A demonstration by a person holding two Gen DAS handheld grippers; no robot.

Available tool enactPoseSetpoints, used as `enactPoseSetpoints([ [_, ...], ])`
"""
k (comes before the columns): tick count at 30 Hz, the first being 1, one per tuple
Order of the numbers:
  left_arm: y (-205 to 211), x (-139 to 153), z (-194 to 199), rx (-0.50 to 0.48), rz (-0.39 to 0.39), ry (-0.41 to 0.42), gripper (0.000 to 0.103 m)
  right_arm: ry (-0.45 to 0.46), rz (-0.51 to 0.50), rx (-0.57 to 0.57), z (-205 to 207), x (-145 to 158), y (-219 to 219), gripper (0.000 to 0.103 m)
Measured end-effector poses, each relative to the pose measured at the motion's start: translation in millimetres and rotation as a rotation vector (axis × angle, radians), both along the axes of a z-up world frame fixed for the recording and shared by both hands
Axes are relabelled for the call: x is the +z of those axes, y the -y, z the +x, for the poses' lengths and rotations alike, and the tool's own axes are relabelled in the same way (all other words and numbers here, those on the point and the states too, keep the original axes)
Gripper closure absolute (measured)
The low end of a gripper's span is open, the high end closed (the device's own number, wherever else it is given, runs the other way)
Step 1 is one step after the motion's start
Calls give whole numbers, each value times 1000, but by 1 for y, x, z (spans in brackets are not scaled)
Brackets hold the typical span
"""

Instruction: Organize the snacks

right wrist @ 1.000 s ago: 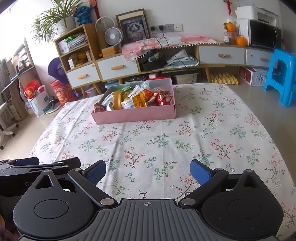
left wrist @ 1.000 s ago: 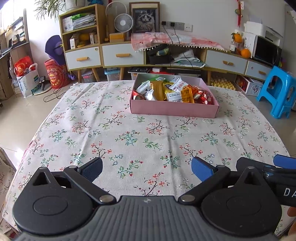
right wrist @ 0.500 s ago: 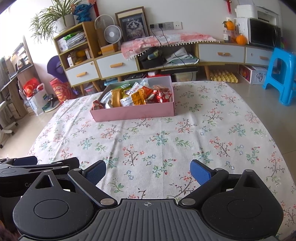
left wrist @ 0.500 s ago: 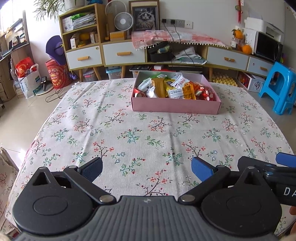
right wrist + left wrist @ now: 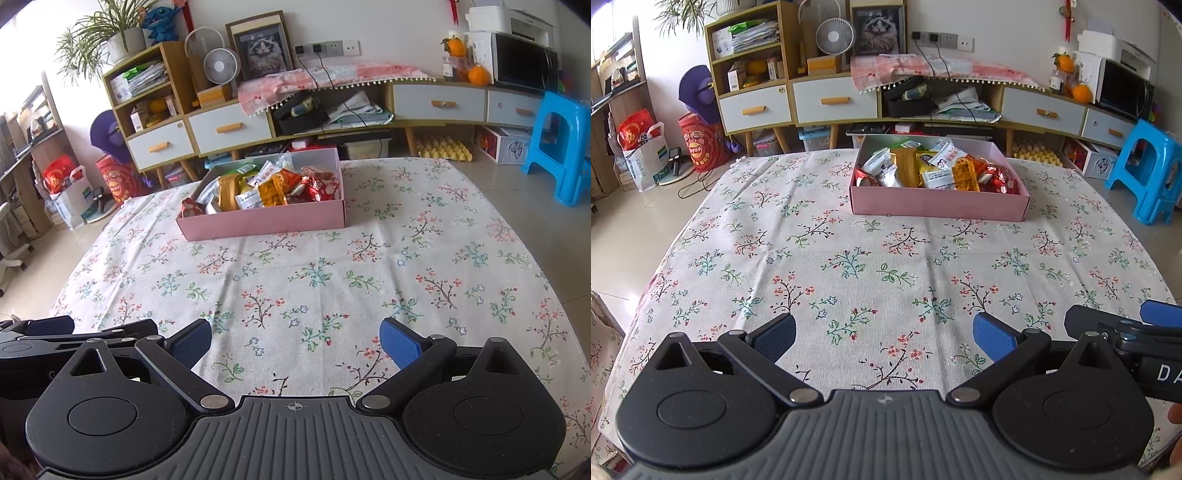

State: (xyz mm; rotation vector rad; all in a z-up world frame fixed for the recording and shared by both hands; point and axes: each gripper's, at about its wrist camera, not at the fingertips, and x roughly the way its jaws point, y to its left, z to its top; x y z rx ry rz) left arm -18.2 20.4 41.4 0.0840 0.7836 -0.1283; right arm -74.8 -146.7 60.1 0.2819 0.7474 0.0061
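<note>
Box nearer | pink, heaped with snack packets | both fingers apart

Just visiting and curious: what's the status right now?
Both claws open, empty: left, right. Snacks piled in pink box at far side of table. Nothing in between.
</note>
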Motion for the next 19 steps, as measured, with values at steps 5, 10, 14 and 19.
enactPoseSetpoints([
  [5, 0, -1, 1, 0, 3, -4, 1, -2, 2, 0, 0, -1, 0, 4],
  [10, -1, -1, 2, 1, 2, -10, 1, -2, 2, 0, 0, -1, 0, 4],
  [14, 0, -1, 2, 2, 5, -13, 1, -5, 2, 1, 0, -2, 0, 4],
  [19, 1, -2, 2, 2, 9, -15, 1, -7, 2, 0, 1, -2, -1, 4],
])
